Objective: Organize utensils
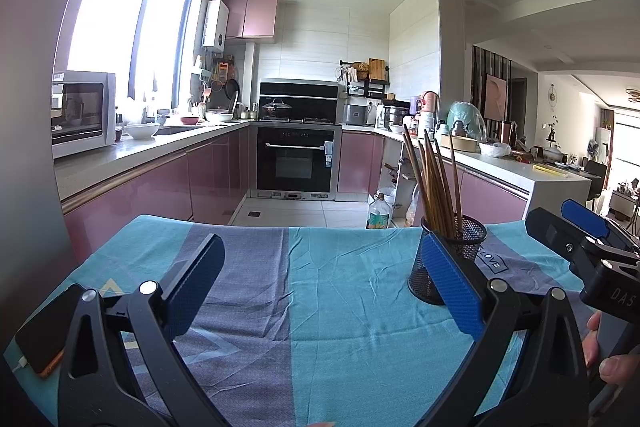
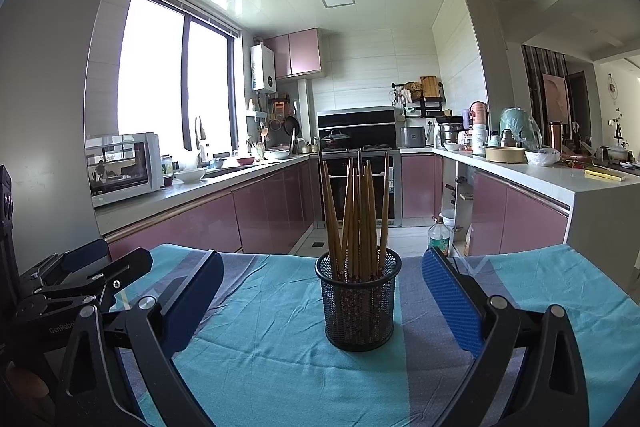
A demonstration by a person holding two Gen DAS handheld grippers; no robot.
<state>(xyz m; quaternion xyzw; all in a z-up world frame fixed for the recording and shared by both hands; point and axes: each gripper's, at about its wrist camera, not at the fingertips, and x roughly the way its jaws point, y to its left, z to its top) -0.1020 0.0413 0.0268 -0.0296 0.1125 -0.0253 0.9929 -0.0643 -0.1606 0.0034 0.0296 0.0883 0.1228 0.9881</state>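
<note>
A black mesh holder (image 2: 360, 303) stands on the blue striped cloth (image 2: 280, 367) and holds several brown chopsticks (image 2: 356, 215) upright. My right gripper (image 2: 320, 275) is open and empty, its blue pads to either side of the holder and nearer the camera. In the left wrist view the holder (image 1: 444, 259) with the chopsticks (image 1: 434, 183) stands just behind my right pad. My left gripper (image 1: 320, 263) is open and empty over the cloth (image 1: 320, 307). The right gripper (image 1: 588, 235) shows at that view's right edge.
A phone (image 1: 44, 335) with an orange case lies on the cloth at the left edge. Beyond the table's far edge are a kitchen floor, pink cabinets, an oven (image 1: 296, 159), a microwave (image 1: 80, 111) and an oil bottle (image 1: 378, 213).
</note>
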